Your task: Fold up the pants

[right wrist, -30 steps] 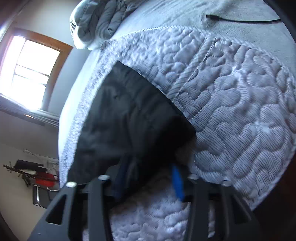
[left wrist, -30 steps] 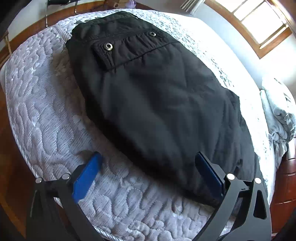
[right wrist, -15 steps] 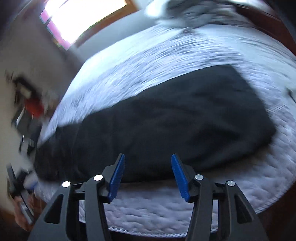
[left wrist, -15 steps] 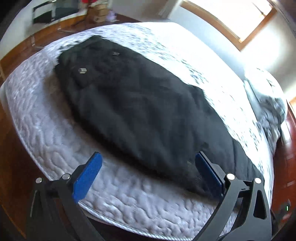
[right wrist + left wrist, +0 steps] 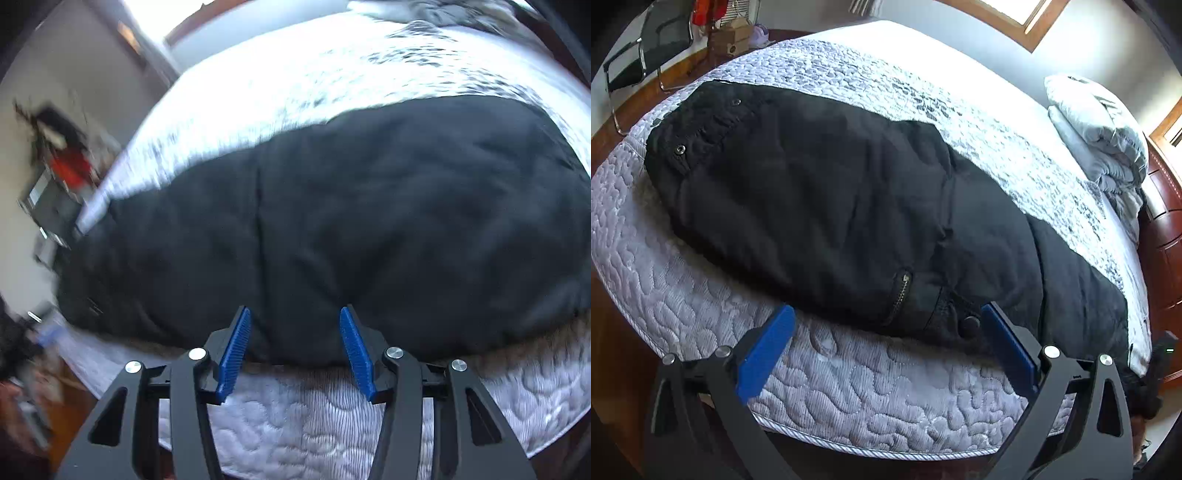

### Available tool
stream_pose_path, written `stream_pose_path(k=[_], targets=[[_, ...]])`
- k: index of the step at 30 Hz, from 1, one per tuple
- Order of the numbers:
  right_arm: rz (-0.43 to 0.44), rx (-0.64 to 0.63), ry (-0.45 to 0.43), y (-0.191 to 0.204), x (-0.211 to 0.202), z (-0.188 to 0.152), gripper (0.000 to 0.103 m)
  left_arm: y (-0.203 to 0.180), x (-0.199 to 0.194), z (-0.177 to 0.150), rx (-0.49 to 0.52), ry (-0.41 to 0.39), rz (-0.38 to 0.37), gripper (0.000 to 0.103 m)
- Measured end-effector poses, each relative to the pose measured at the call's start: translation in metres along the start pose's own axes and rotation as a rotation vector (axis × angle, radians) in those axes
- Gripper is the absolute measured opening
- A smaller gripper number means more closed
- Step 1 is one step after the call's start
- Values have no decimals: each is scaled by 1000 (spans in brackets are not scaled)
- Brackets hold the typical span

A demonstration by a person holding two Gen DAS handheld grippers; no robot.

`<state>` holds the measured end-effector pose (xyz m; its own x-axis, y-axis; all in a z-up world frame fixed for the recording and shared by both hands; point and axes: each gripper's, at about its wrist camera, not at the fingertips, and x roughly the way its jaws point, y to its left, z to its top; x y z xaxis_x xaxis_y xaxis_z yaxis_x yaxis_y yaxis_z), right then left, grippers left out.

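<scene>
Black pants (image 5: pixel 831 206) lie flat along the quilted mattress (image 5: pixel 886 398), folded lengthwise, with snap buttons at the far left end and a zipper near the front edge. My left gripper (image 5: pixel 886 332) is open wide and empty, just in front of the pants' near edge by the zipper. In the right wrist view the pants (image 5: pixel 369 221) fill the middle of the frame. My right gripper (image 5: pixel 295 332) is open and empty, its blue fingertips at the pants' near edge. The view is motion blurred.
A folded grey blanket (image 5: pixel 1100 125) lies at the far right of the bed. A dark wooden headboard (image 5: pixel 1167 236) stands at the right. A black chair (image 5: pixel 646 48) and boxes (image 5: pixel 733 37) stand on the wooden floor beyond the bed's left end.
Both grippers have pulled back from the pants and up. The right gripper has let go of the pants' end and opened. The views now take in the whole garment.
</scene>
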<state>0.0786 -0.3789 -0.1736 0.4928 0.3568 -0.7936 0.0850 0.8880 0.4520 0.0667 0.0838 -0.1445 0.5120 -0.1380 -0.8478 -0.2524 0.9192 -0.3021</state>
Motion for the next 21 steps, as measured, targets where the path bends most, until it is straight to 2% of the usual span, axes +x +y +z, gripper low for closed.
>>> stream_pose_path(k=[2, 6, 10, 15, 17, 21], targets=[[8, 99, -50, -28, -23, -1, 57, 1, 1, -2, 3, 5, 6, 100], [88, 432, -156, -120, -69, -15, 68, 6, 4, -2, -12, 13, 26, 100], [190, 703, -227, -195, -82, -36, 69, 7, 6, -2, -17, 26, 31, 100], [273, 843, -256, -234, -72, -53, 69, -7, 7, -2, 17, 38, 25, 100], [302, 856, -284, -240, -72, -54, 69, -12, 6, -2, 40, 39, 24, 100], [296, 836, -299, -238, -64, -41, 69, -17, 6, -1, 60, 42, 30, 100]])
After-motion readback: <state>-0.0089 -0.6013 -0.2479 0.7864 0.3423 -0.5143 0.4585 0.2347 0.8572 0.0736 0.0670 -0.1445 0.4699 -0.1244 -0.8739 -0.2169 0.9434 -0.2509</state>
